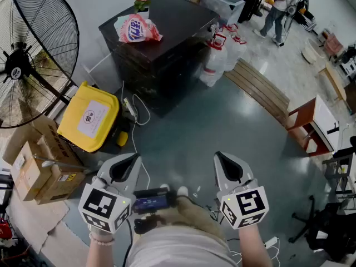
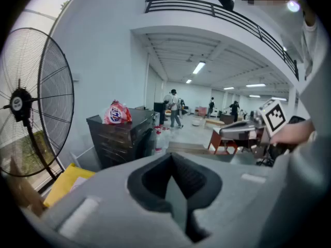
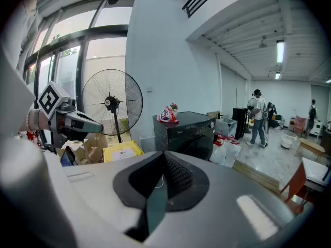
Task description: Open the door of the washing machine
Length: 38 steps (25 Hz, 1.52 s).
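The left claw point(image 1: 132, 160) and the right claw point(image 1: 221, 159), both pressed together and empty, sit low in the frame, with open floor point(image 1: 222, 121) before the black washing machine point(image 1: 161, 49) at upper middle.

Grey plastic left gripper point(image 1: 124, 170) and grey plastic right gripper point(image 1: 228, 168): moulded shells, black ribbed inner pads. Each bears a white marker cube point(image 1: 105, 206) with black squares. Clothing: pale top point(image 1: 178, 250), khaki trousers point(image 1: 192, 216).
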Motion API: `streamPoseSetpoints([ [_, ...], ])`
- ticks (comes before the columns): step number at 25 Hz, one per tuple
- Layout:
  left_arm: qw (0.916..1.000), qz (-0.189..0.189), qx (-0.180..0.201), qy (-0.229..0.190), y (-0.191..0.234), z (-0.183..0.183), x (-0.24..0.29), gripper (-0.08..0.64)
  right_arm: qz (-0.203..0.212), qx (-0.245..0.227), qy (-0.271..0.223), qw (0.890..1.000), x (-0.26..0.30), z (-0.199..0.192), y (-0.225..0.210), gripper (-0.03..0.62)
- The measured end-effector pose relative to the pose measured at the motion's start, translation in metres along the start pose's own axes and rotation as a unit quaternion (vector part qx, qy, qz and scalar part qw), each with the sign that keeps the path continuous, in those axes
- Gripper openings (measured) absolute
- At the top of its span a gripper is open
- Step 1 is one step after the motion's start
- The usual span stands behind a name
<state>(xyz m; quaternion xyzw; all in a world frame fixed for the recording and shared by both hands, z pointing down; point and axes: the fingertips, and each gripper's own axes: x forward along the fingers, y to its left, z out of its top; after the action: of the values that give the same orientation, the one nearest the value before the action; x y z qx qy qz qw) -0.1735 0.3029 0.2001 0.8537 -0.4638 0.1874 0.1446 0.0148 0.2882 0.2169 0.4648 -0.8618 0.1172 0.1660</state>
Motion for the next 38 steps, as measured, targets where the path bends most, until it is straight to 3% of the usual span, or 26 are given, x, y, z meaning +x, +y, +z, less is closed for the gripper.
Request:
streamPoseSetpoints([
  [13, 1.0000, 0.002, -0.001, -0.002, -0.003, 0.001, 0.004, -0.008, 0.003, -0.012, 0.000, 1.000, 0.000, 0.000, -0.001, 0.003],
  [21, 0.9999, 0.010, -0.001, 0.003, -0.005, -0.001, 0.007, -0.005, 0.000, 0.027, -0.019, 0.999, -0.001, 0.003, -0.008, 0.008],
  [23, 1.0000, 0.007, -0.003, 0.005, -0.008, -0.001, 0.009, 0.051, 0.005, 0.028, -0.018, 0.999, -0.001, 0.003, -0.009, 0.048],
  [27, 0.9999, 0.013, -0.005, 0.005, -0.011, 0.003, 0.012, 0.077, 0.017, 0.029, -0.017, 0.999, -0.001, 0.002, -0.012, 0.109],
  [38, 0.9991, 0.041, -0.012, 0.001, -0.028, 0.006, 0.021, 0.077, 0.032, 0.022, -0.020, 0.999, -0.012, -0.004, -0.035, 0.121],
])
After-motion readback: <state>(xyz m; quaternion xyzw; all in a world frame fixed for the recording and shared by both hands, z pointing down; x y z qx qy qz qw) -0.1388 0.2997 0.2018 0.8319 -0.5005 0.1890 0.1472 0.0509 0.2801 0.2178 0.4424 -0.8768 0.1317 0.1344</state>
